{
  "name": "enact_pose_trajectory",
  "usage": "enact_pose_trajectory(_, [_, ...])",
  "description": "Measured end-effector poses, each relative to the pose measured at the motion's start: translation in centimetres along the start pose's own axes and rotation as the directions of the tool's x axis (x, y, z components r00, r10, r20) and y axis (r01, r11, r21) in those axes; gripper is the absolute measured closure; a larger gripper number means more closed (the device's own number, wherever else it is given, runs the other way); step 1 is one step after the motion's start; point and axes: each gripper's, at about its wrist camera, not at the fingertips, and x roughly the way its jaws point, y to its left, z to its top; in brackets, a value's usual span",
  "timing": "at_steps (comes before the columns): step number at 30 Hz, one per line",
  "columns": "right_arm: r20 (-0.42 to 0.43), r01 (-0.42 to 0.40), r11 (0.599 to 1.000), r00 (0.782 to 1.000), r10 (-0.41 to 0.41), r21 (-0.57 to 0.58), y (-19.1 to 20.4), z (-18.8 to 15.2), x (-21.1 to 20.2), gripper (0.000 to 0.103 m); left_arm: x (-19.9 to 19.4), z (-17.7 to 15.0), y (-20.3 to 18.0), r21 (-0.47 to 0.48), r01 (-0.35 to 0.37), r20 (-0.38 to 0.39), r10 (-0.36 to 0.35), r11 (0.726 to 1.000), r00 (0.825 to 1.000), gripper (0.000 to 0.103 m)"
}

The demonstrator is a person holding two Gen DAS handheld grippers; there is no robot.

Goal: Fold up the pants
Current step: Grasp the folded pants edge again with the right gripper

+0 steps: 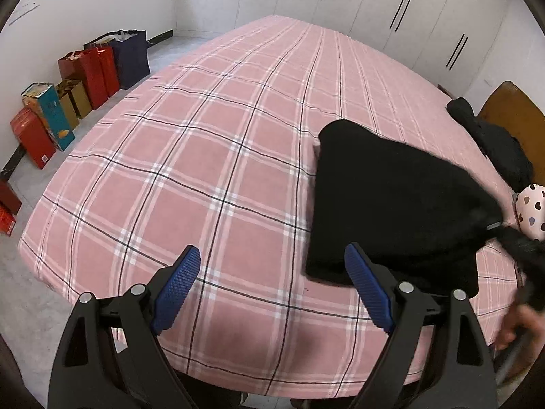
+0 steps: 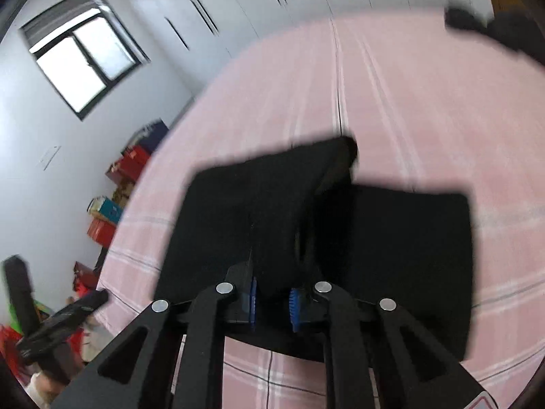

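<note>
Now: black pants point(image 1: 391, 204) on bed point(image 1: 204, 170), long axis unclear, one layer lifted; right gripper point(image 2: 272, 298) clamped on pants; left gripper point(image 1: 272, 272) wide, empty; right view blurred.

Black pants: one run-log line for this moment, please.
black pants: partly folded on pink plaid bed | right gripper: jaws shut on pants | left gripper: open, empty
</note>
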Motion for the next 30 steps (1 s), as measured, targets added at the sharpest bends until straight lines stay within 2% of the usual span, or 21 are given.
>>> enact_pose_trajectory(2, [0.06,0.045,0.997,0.997,-0.042,-0.057,0.8,0.2,-3.2,0.091,0.2,0.0,-0.4,0.002,0.008,-0.001,-0.008,1.0,1.0,0.018])
enact_pose_trajectory(4, [0.067,0.123,0.988,0.991,-0.117,-0.095,0.3,-0.8,-4.7,0.091,0.3,-0.1,-1.1,0.008,0.024,-0.009,-0.024,1.0,1.0,0.017])
enact_pose_trajectory(6, [0.011,0.174,0.98,0.985,-0.174,-0.093,-1.5,-2.3,-3.7,0.09,0.5,-0.4,-1.8,0.017,0.032,-0.016,-0.031,0.999,0.999,0.017])
enact_pose_trajectory(7, [-0.05,0.185,0.98,0.981,-0.189,-0.076,-3.0,-3.9,-2.2,0.088,0.9,-0.5,-2.3,0.025,0.04,-0.024,-0.039,0.999,0.999,0.017])
enact_pose_trajectory(9, [-0.181,0.205,0.978,0.961,-0.21,-0.045,-5.7,-6.6,1.4,0.077,1.4,-0.9,-3.3,0.037,0.043,-0.043,-0.041,0.998,0.998,0.017])
enact_pose_trajectory(10, [-0.184,0.196,0.98,0.963,-0.198,-0.029,-6.0,-6.8,1.7,0.076,1.5,-1.0,-3.7,0.041,0.045,-0.051,-0.043,0.998,0.998,0.017])
enact_pose_trajectory(13, [-0.093,0.184,0.983,0.978,-0.185,-0.015,-4.6,-5.1,-1.1,0.068,2.0,-0.9,-4.8,0.055,0.052,-0.072,-0.048,0.997,0.996,0.017])
enact_pose_trajectory(15, [-0.017,0.179,0.984,0.984,-0.179,-0.014,-4.1,-3.0,-3.0,0.044,2.2,-0.8,-5.6,0.069,0.059,-0.069,-0.054,0.996,0.996,0.017])
enact_pose_trajectory(17, [0.026,0.175,0.984,0.984,-0.174,-0.026,-4.3,-0.8,-3.7,0.041,2.5,-0.7,-6.4,0.084,0.057,-0.065,-0.051,0.995,0.997,0.017])
enact_pose_trajectory(18, [0.028,0.187,0.982,0.982,-0.186,-0.032,-4.7,0.1,-3.3,0.041,2.8,-0.6,-7.0,0.097,0.05,-0.063,-0.044,0.994,0.997,0.017])
enact_pose_trajectory(20, [-0.022,0.236,0.971,0.971,-0.237,-0.026,-6.3,1.7,-0.7,0.041,3.0,-0.5,-7.9,0.123,0.033,-0.061,-0.026,0.992,0.998,0.017])
enact_pose_trajectory(22, [-0.099,0.219,0.976,0.971,-0.216,0.017,-8.1,2.2,2.3,0.041,3.2,-0.4,-8.7,0.153,0.015,-0.056,-0.006,0.988,0.998,0.017])
enact_pose_trajectory(23, [-0.123,0.202,0.979,0.973,-0.196,0.035,-8.5,2.2,3.3,0.043,3.3,-0.3,-9.1,0.166,0.007,-0.055,0.002,0.986,0.998,0.017])
enact_pose_trajectory(24, [-0.143,0.183,0.982,0.974,-0.175,0.048,-8.7,2.1,4.2,0.065,3.4,-0.3,-9.4,0.18,0.003,-0.055,0.007,0.984,0.998,0.017])
enact_pose_trajectory(26, [-0.169,0.137,0.99,0.977,-0.128,0.04,-7.7,2.3,5.6,0.098,3.9,-0.2,-10.1,0.205,-0.01,-0.06,0.023,0.979,0.998,0.017])
enact_pose_trajectory(30, [-0.053,0.178,0.984,0.983,-0.178,-0.015,-6.2,3.3,2.8,0.099,4.7,0.0,-10.7,0.233,-0.024,-0.074,0.042,0.972,0.996,0.017])
